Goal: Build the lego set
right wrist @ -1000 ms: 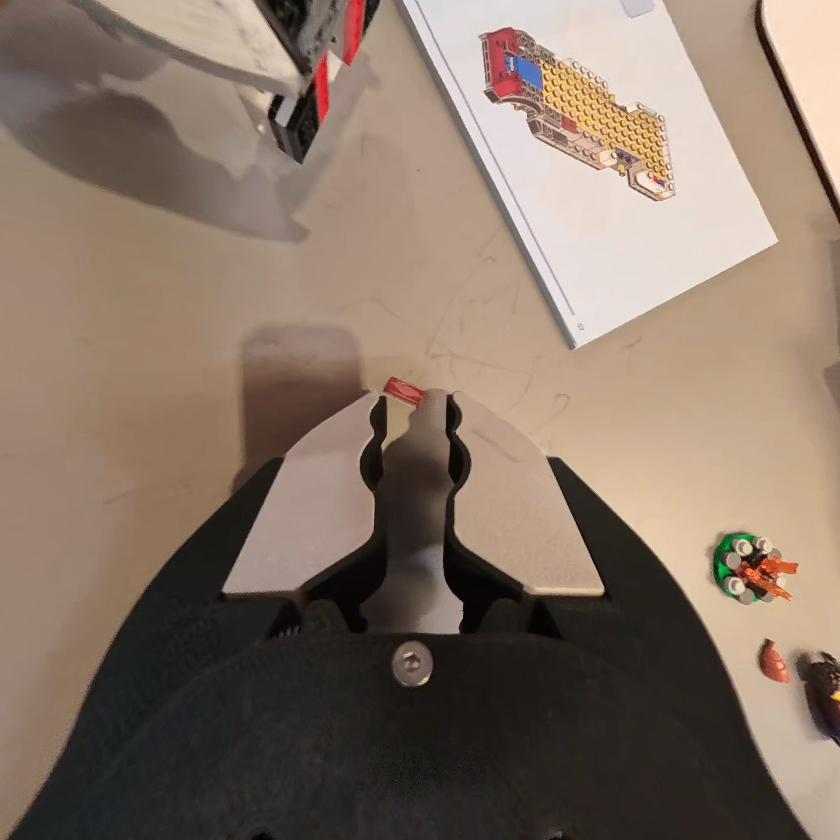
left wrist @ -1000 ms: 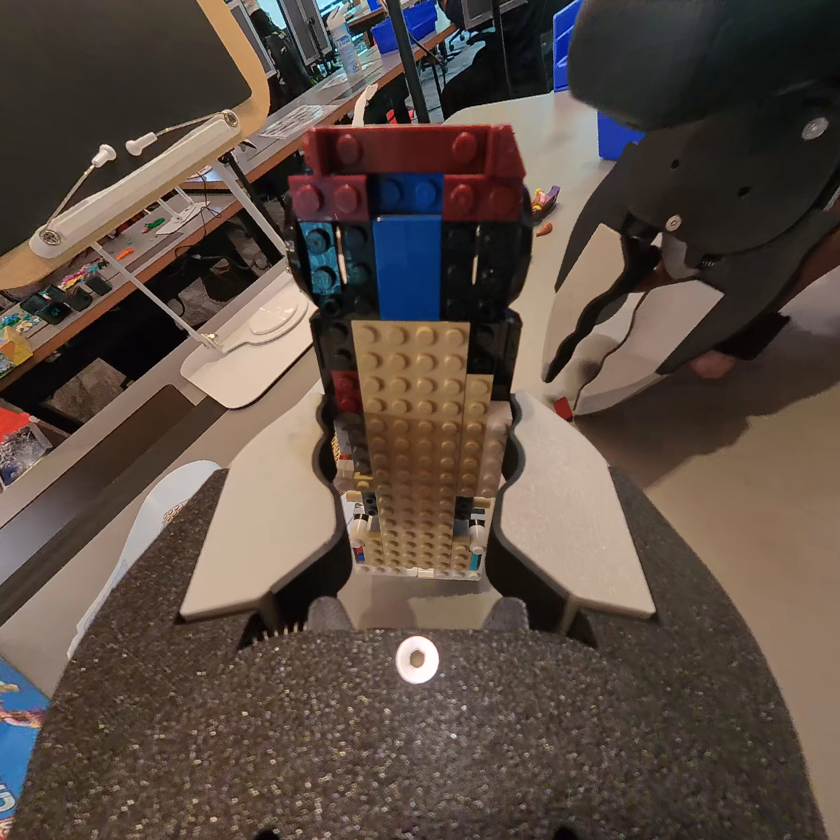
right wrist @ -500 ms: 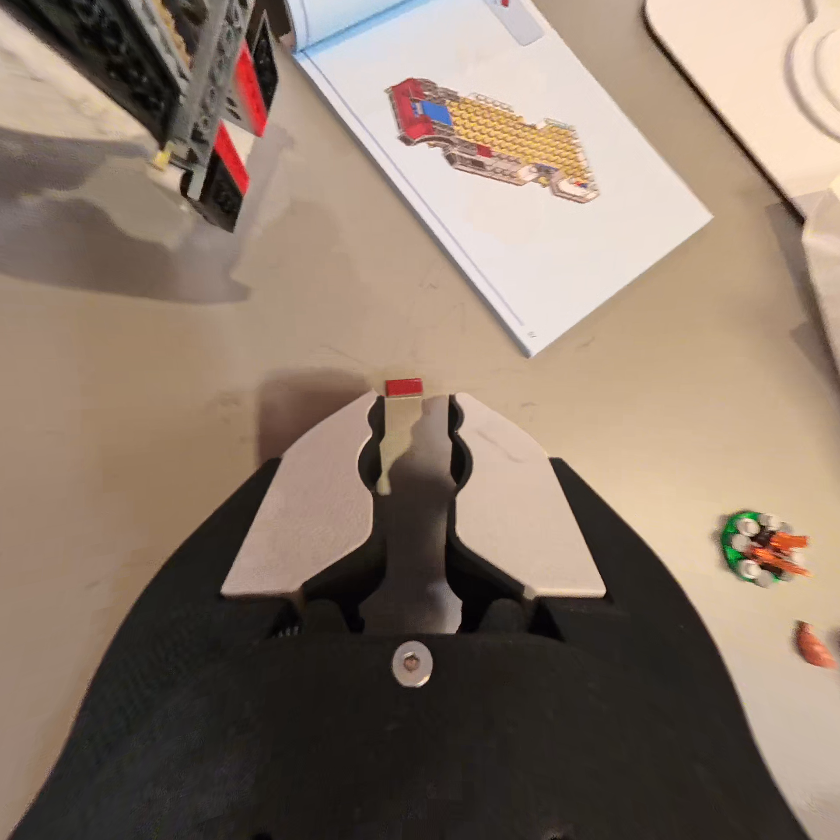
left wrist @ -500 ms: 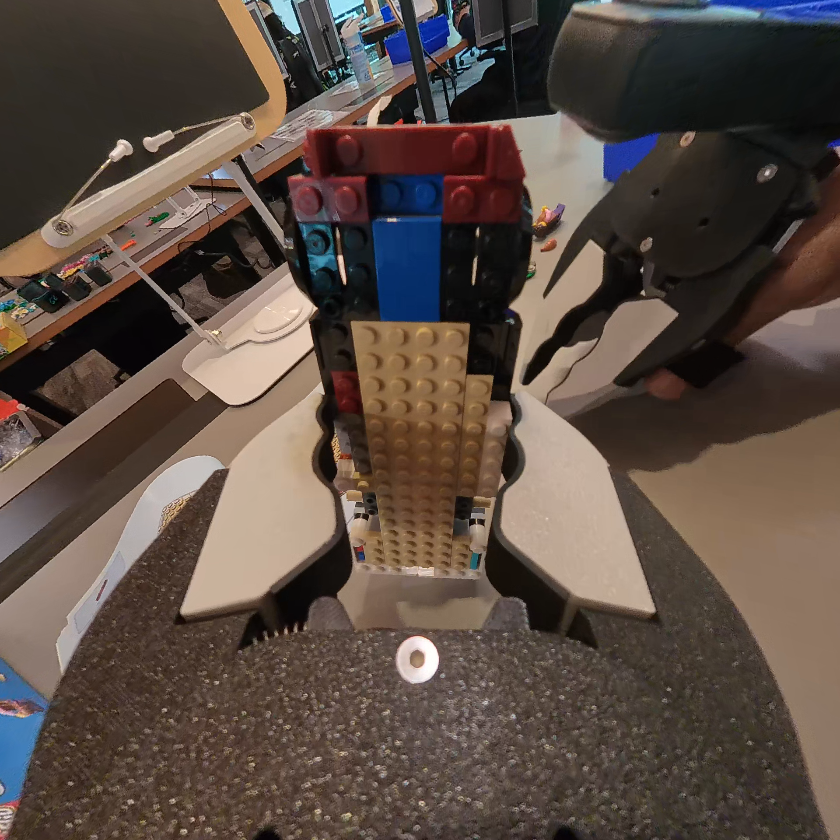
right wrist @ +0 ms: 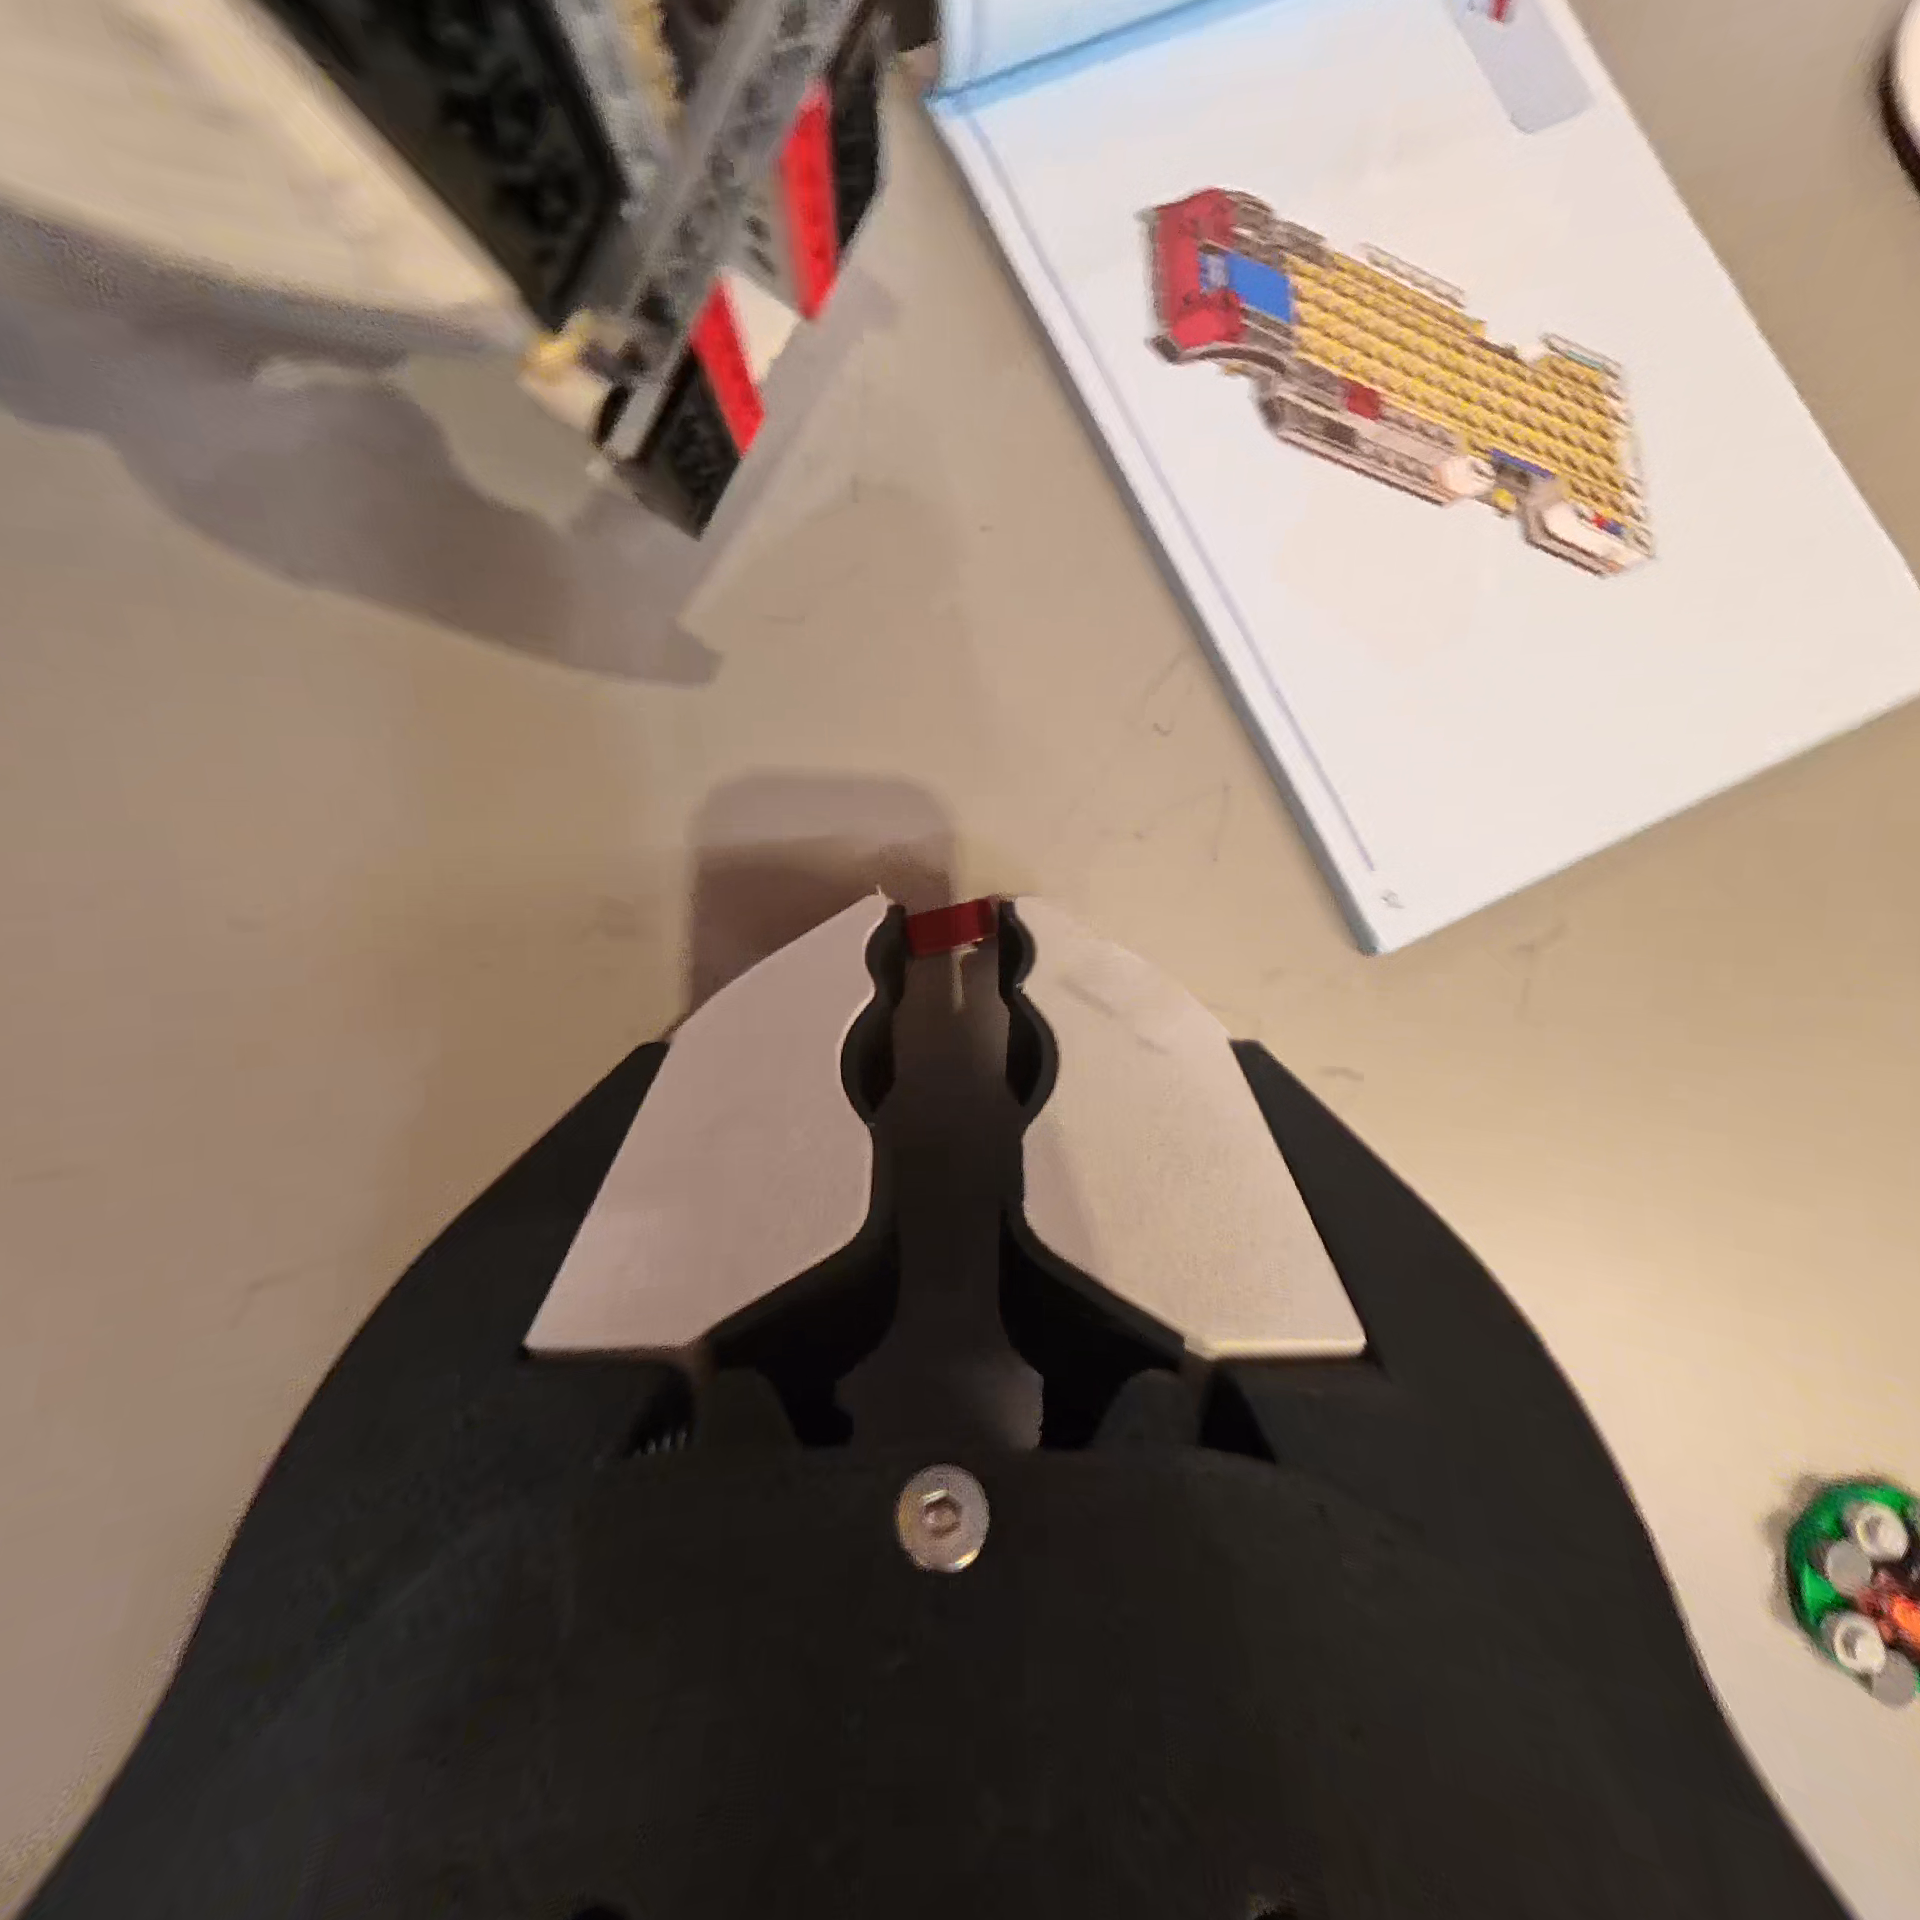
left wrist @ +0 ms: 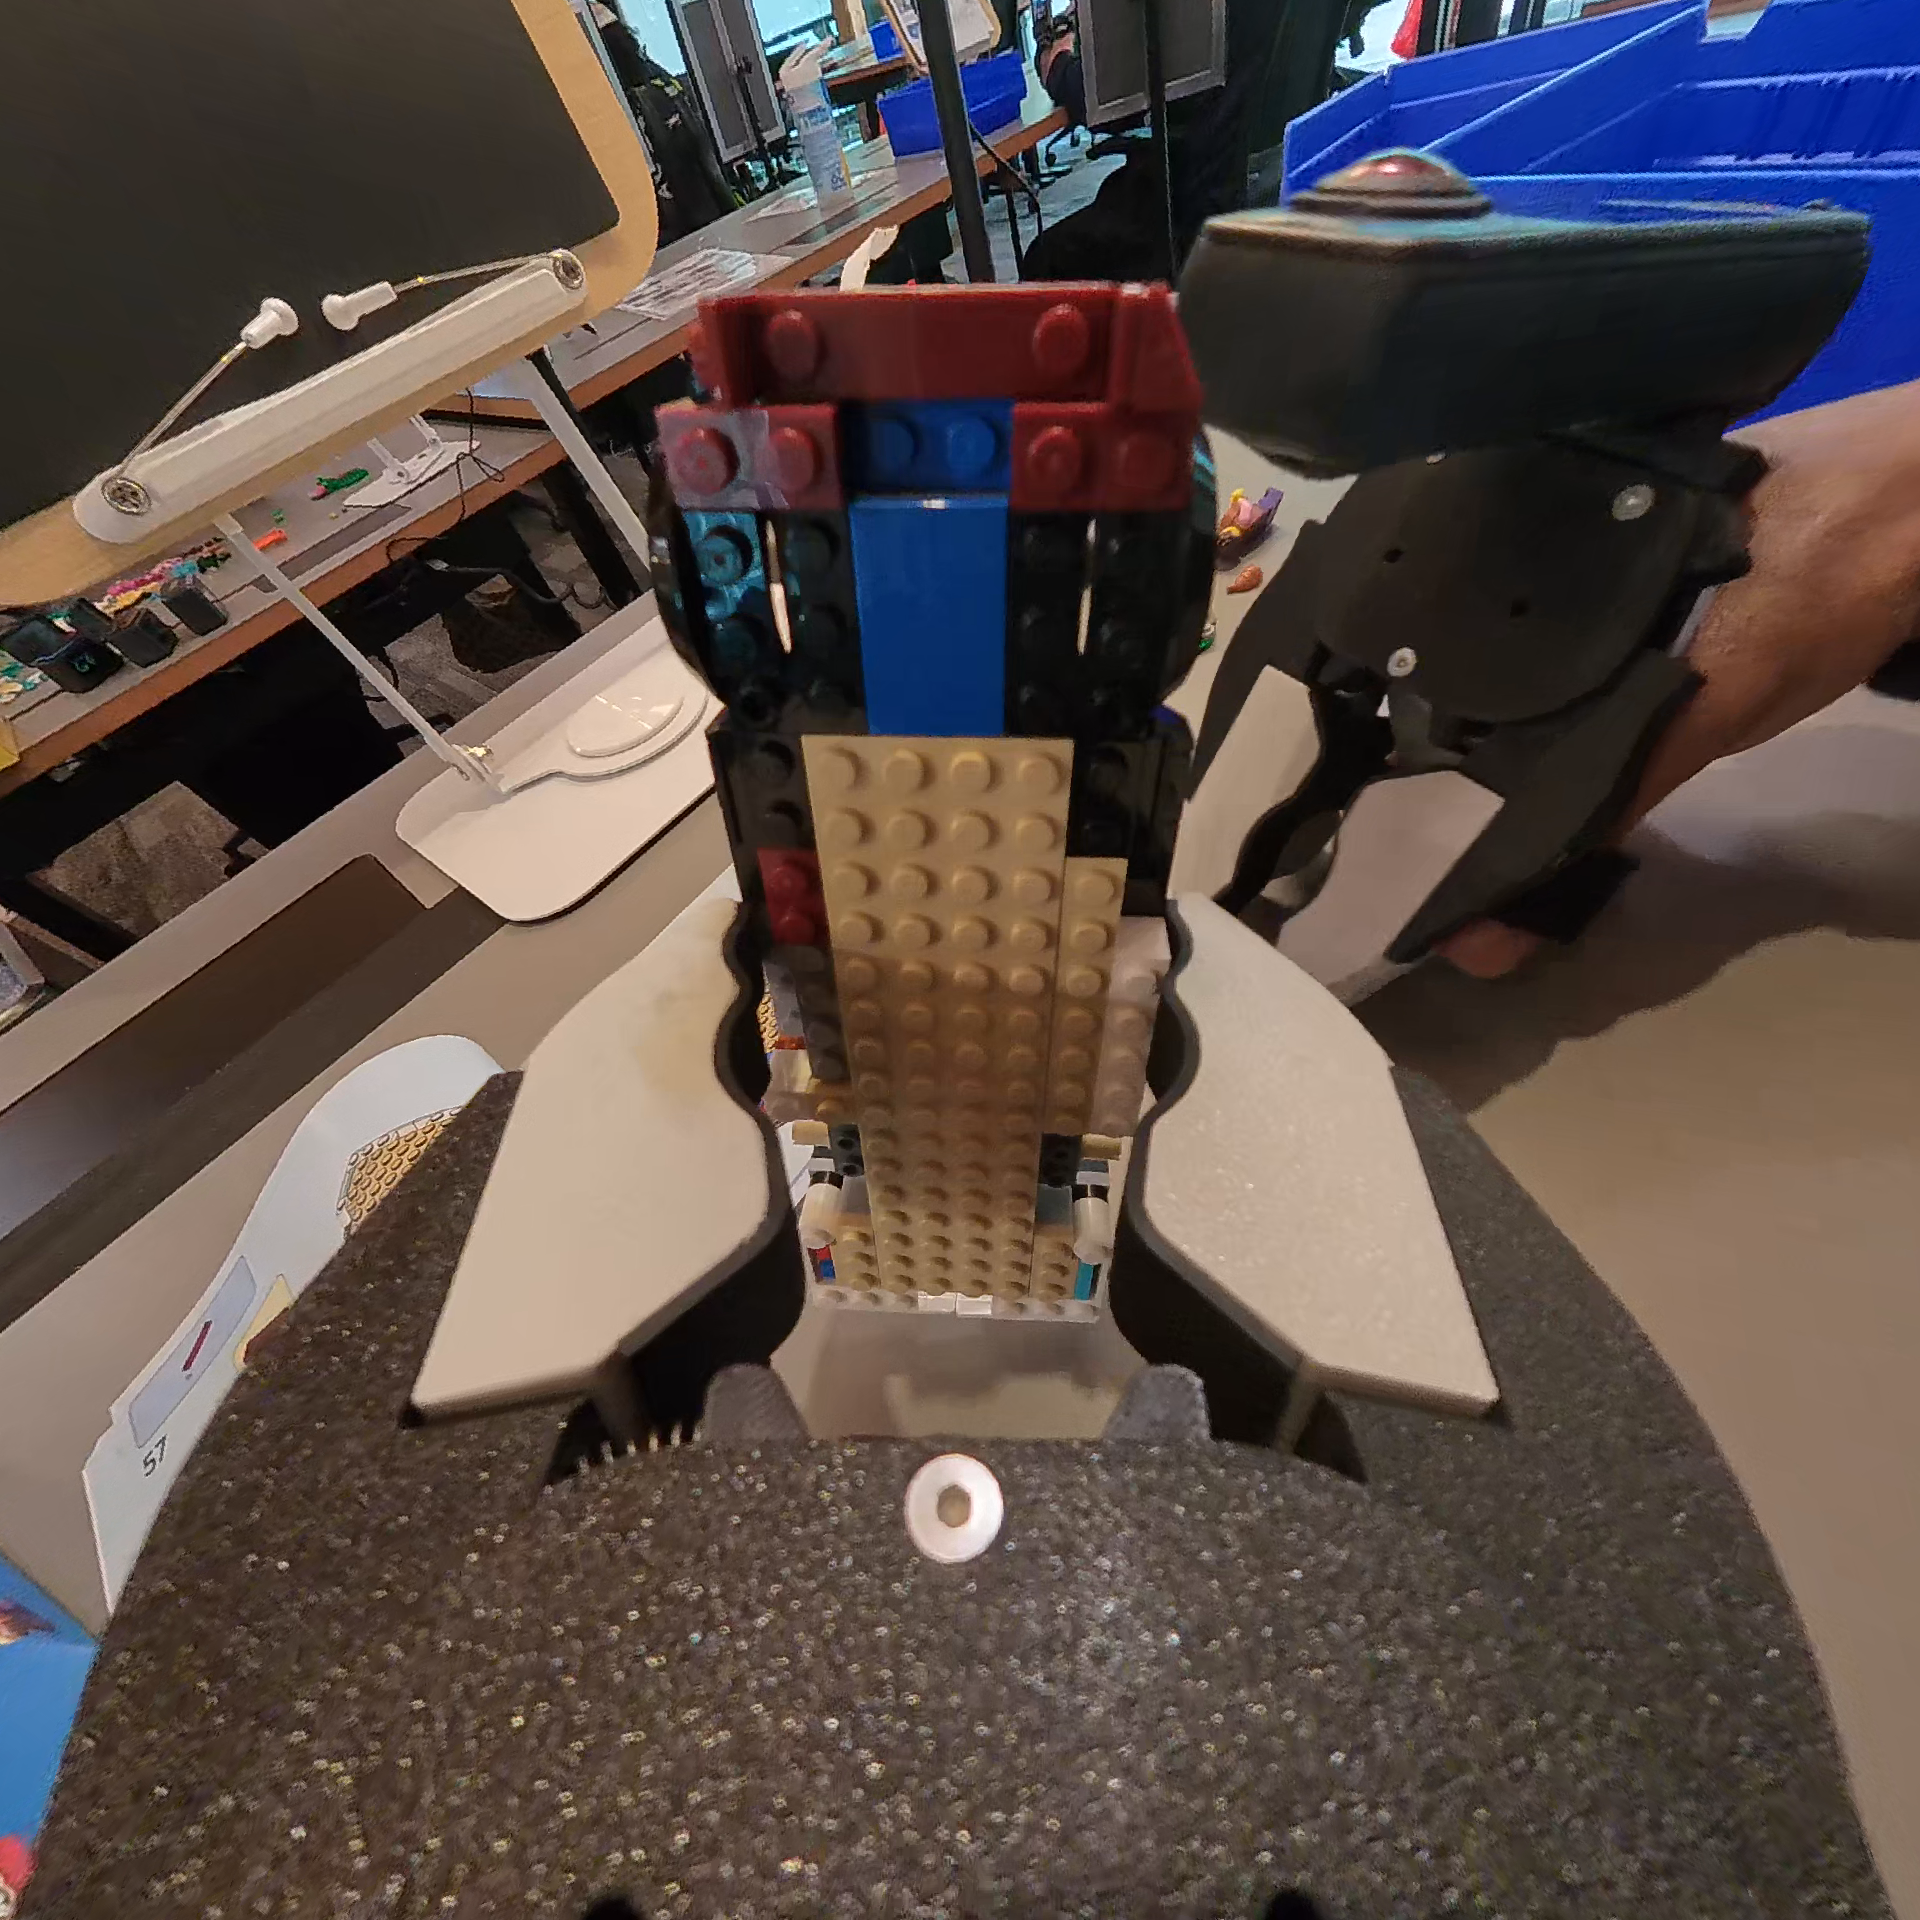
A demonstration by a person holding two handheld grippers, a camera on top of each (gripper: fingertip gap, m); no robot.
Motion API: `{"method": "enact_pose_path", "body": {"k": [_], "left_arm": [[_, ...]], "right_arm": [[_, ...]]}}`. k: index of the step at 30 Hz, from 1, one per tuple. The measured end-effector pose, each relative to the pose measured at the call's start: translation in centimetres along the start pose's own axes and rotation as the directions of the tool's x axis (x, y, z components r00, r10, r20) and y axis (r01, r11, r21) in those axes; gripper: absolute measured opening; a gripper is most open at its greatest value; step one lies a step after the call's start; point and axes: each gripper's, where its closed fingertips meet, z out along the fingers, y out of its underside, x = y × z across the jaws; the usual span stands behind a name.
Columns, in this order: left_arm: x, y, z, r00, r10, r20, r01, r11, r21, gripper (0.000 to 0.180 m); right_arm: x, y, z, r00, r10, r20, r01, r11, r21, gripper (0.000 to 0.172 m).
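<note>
Left hand-held gripper (left wrist: 951, 997) clamps the brick model (left wrist: 940, 831) — right hand-held gripper (right wrist: 951, 925) pinches a small red piece (right wrist: 945, 928) above the worktop (right wrist: 312, 935).

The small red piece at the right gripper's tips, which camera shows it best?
The right wrist view: the small red piece sits between the right gripper fingertips, both pads against it, above the tan table. The left wrist view shows that gripper from the side, but the piece is not visible there.

Beige table (right wrist: 312, 935) with open instruction booklet (right wrist: 1455, 675), green stud piece (right wrist: 1860, 1569).
</note>
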Motion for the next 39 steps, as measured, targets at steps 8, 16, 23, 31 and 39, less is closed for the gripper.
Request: {"method": "enact_pose_path", "body": {"k": [8,16,23,31,39], "left_arm": [[0.3,0.2,0.2,1.000,-0.005,-0.017,0.005,1.000,-0.004,0.073],[0.8,0.5,0.5,1.000,0.001,-0.030,-0.001,1.000,-0.015,0.073],[1.0,0.7,0.7,0.999,0.001,-0.036,-0.002,1.000,-0.023,0.073],[1.1,0.5,0.6,0.999,0.001,-0.040,-0.001,1.000,-0.016,0.072],[1.1,0.3,0.5,0.999,0.002,-0.041,-0.002,1.000,-0.012,0.073]], "right_arm": [[-3.3,1.0,-1.5,0.965,-0.220,0.145,0.219,0.976,0.024,0.017],[-2.5,1.9,-1.8,0.979,-0.178,0.094,0.177,0.984,0.020,0.017],[-2.1,2.5,-2.2,0.982,-0.177,0.062,0.176,0.984,0.013,0.022],[1.8,2.4,-2.2,0.984,-0.104,-0.145,0.107,0.994,0.013,0.017],[-1.5,1.0,-2.4,0.959,-0.278,-0.064,0.282,0.956,0.078,0.011]]}}
